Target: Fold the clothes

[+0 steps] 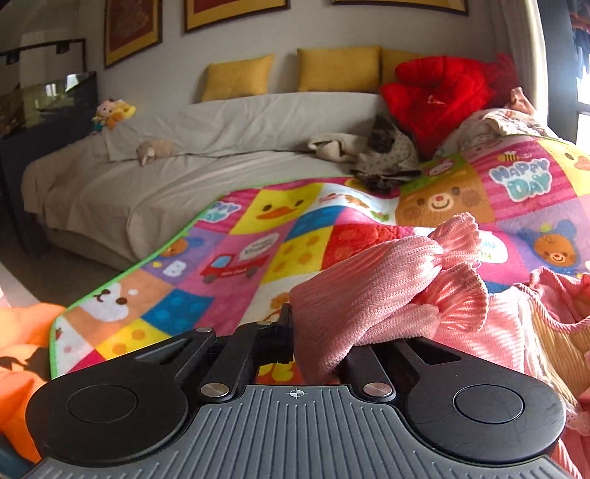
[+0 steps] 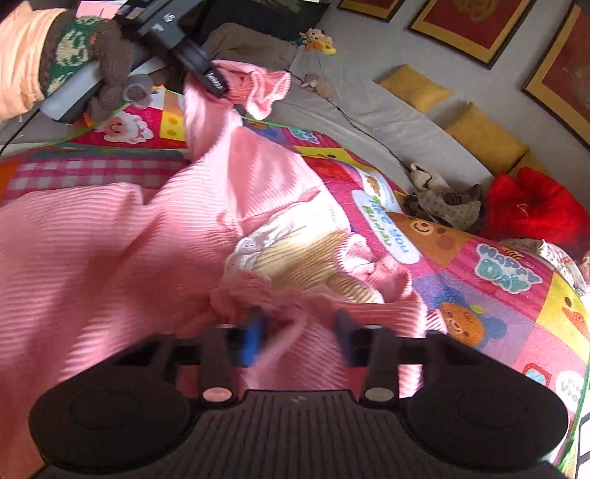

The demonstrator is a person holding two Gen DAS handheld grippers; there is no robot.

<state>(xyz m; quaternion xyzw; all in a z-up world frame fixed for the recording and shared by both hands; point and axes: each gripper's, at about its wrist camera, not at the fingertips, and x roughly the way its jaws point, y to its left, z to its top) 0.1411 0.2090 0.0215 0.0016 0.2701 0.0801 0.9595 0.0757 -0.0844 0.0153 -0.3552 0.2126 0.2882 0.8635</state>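
- Left tool (image 1: 313, 331) is clamped on a ruffled sleeve (image 1: 398, 280) of the pink top (image 2: 110, 250), lifted above the quilt (image 1: 258, 235).
- Right tool (image 2: 298, 331) has its fingers apart, over the top's crumpled fabric.
- The top lies on the quilt on the bed (image 1: 129, 191).

**A home living room**

A domestic room is indicated by a long grey-covered sofa (image 1: 177, 162). Yellow cushions (image 1: 238, 77) are lined along its back, framed pictures (image 1: 132, 29) are hung above it, and soft toys (image 1: 112, 112) are left on it.
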